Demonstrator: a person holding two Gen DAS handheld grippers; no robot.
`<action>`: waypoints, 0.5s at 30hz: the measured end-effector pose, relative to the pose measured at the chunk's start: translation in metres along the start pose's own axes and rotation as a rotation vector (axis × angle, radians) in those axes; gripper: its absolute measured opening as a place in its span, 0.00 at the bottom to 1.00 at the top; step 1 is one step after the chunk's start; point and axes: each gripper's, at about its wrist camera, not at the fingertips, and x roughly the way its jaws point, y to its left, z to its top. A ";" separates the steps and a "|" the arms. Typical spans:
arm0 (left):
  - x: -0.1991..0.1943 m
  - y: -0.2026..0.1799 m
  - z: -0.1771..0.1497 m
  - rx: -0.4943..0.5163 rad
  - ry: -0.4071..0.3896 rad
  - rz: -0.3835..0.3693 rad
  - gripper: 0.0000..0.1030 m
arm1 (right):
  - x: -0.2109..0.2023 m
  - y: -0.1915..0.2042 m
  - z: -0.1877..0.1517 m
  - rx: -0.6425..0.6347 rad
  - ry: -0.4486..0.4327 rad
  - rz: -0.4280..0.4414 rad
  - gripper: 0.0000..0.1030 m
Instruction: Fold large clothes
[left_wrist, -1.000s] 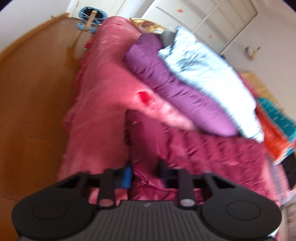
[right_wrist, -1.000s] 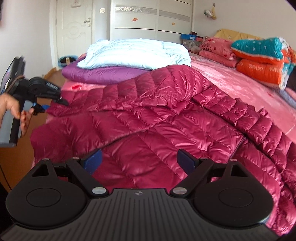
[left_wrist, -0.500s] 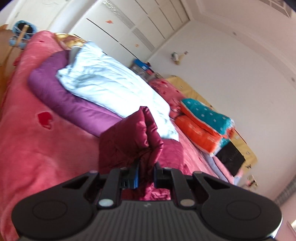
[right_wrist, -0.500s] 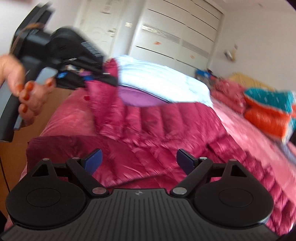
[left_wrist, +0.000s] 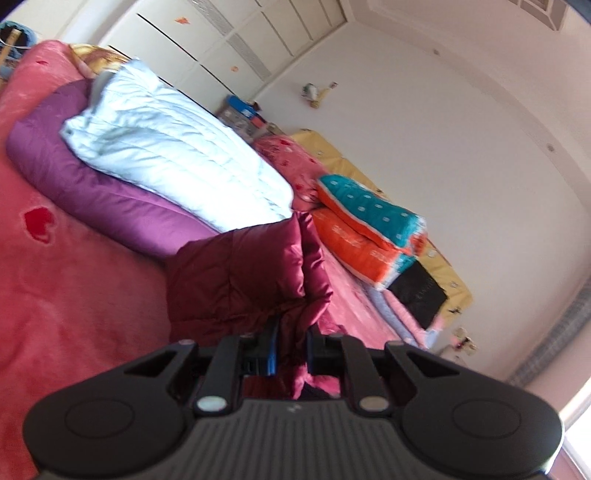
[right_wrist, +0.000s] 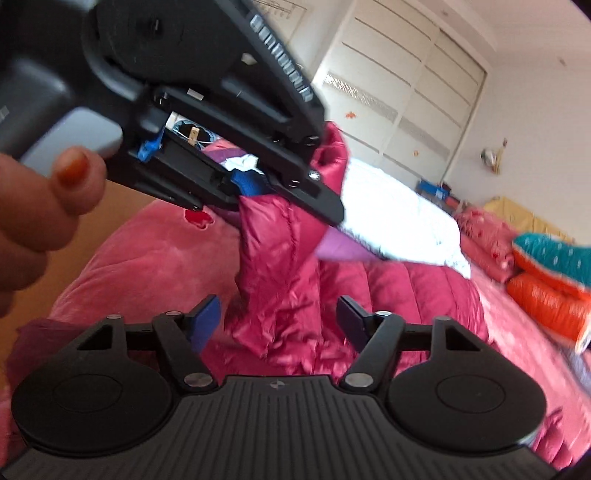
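A shiny dark red down jacket (right_wrist: 369, 295) lies spread on the pink bed (right_wrist: 147, 266). My left gripper (left_wrist: 291, 350) is shut on a bunched edge of the jacket (left_wrist: 251, 273) and holds it lifted above the bed. In the right wrist view the left gripper (right_wrist: 280, 184) hangs close in front with the fabric hanging from it. My right gripper (right_wrist: 277, 317) is open and empty, just above the jacket and below the left gripper.
A purple quilt (left_wrist: 110, 199) with a pale blue quilt (left_wrist: 177, 155) on it lies at the bed's far side. Folded orange and teal bedding (left_wrist: 369, 229) is stacked by the wall. White wardrobes (right_wrist: 406, 92) stand behind. Wooden floor (right_wrist: 110, 206) runs left of the bed.
My left gripper has lifted the jacket's edge high off the bed and swung toward the right gripper. The right gripper has tilted up and stayed open.
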 end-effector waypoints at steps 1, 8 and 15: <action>0.001 0.000 0.000 0.000 0.007 -0.021 0.11 | 0.001 -0.001 0.000 0.001 -0.001 -0.003 0.70; 0.008 0.000 -0.001 0.018 0.045 -0.093 0.11 | 0.005 -0.012 -0.002 0.052 -0.032 -0.069 0.30; 0.013 0.001 -0.004 0.024 0.058 -0.112 0.15 | -0.006 -0.036 -0.003 0.082 -0.044 -0.185 0.10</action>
